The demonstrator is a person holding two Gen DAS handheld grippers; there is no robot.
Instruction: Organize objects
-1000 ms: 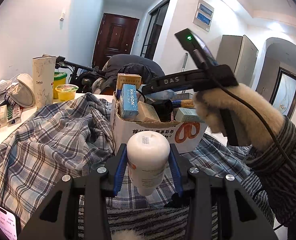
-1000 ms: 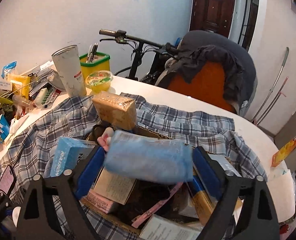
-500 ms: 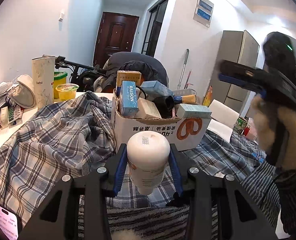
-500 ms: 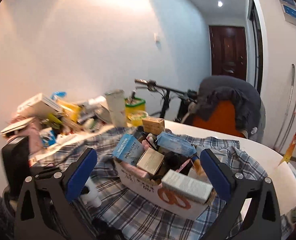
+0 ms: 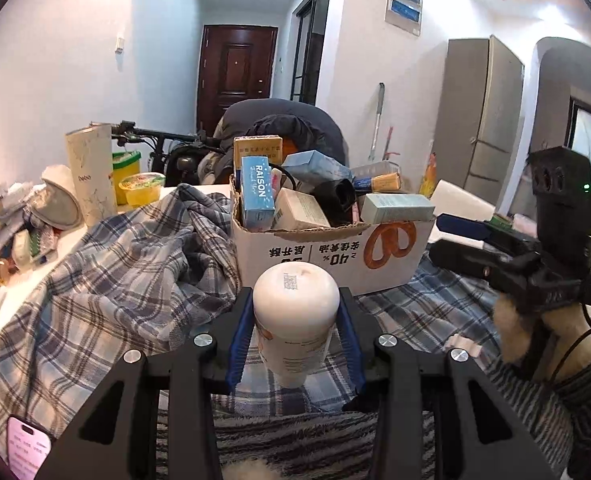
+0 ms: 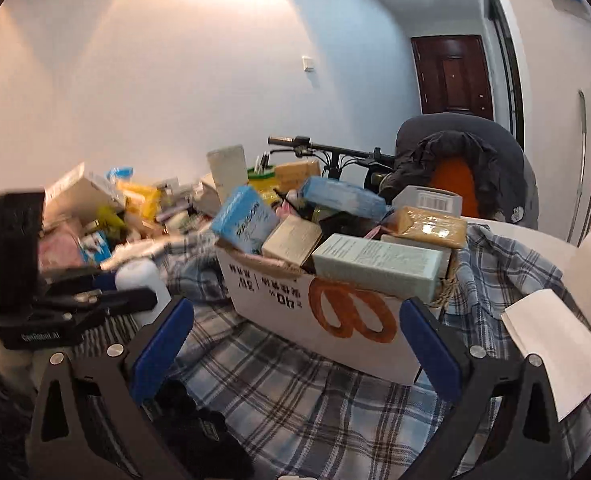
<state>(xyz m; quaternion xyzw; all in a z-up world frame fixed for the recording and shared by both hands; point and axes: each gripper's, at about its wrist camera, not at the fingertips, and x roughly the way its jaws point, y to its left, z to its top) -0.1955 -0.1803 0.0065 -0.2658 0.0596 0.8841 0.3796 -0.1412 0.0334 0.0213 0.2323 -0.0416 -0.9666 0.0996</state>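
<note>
Cardboard box [image 5: 331, 256]: sits on the plaid cloth [image 5: 107, 292] just ahead of both grippers, already crammed above its rim.

Contents so far: a blue RAISON carton [image 5: 257, 192] stands at the box's left end; a pale blue packet [image 5: 315, 166] lies on top towards the back; a pale green carton [image 6: 375, 266] lies along the near edge; tan and cream boxes are wedged between.

Left gripper [image 5: 295, 334]: partly closed, blue pads clamped on either side of a white bottle [image 5: 295, 312], which stands base-up between the fingers, short of the box.

Right gripper [image 6: 291, 340]: jaws spread as wide as they go, nothing between them; the box lies ahead and slightly right of the gap.

Done, by my reading: much of the packing, going by how full the box is.

Left to do, by my reading: the white bottle has yet to go in, and the clutter pile [image 6: 107, 216] beyond the left gripper looks unsorted. Room in the box is scarce, so the bottle may need a gap near the front.

Change from a second ago: the right gripper then hung over the box with the pale blue packet between its pads; now the packet rests in the box and that gripper has pulled back, lower, to the box's right.

Unchanged: the left gripper's hold on the bottle looks the same.
</note>
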